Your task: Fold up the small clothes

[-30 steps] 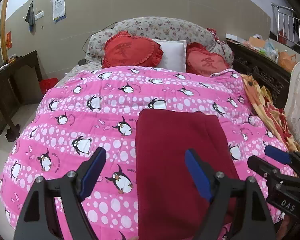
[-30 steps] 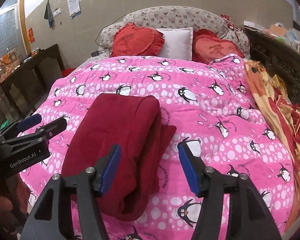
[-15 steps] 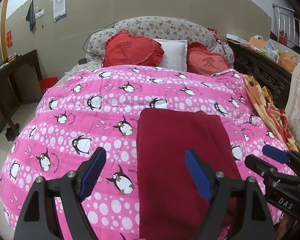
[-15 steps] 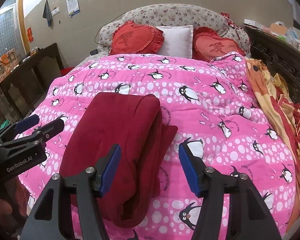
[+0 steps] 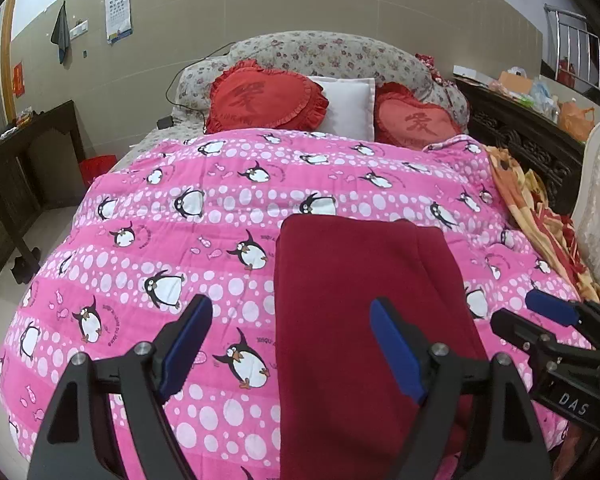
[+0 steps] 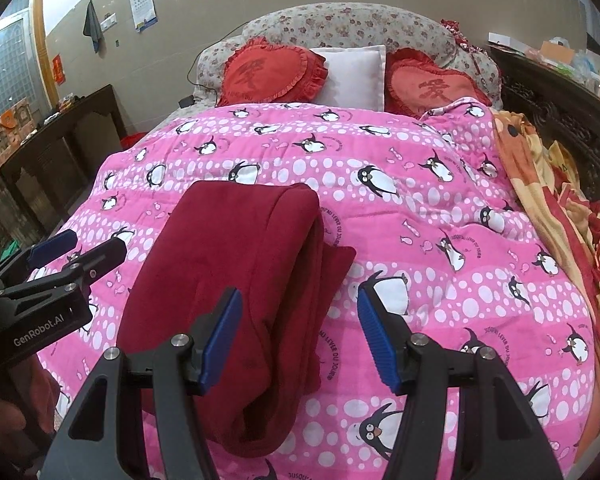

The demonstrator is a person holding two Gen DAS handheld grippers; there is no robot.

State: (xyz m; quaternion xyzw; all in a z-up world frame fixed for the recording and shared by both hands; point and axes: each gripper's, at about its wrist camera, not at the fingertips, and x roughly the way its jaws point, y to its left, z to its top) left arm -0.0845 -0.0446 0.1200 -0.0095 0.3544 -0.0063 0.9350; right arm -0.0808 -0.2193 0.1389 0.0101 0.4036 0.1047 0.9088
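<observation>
A dark red garment (image 5: 364, 304) lies folded lengthwise into a long strip on the pink penguin quilt (image 5: 204, 248); it also shows in the right wrist view (image 6: 236, 280), with layered edges along its right side. My left gripper (image 5: 290, 344) is open and empty, hovering above the garment's near left edge. My right gripper (image 6: 300, 336) is open and empty, above the garment's near right edge. Each gripper shows in the other's view, the right (image 5: 540, 320) and the left (image 6: 72, 252), both apart from the cloth.
Two red heart cushions (image 5: 264, 98) and a white pillow (image 5: 350, 106) lie at the headboard. An orange patterned blanket (image 6: 560, 200) drapes the bed's right side. A dark wooden table (image 5: 16, 152) stands left, a carved cabinet (image 5: 520, 132) right.
Both grippers have drawn back slightly toward the foot of the bed and stay open. The garment has not moved.
</observation>
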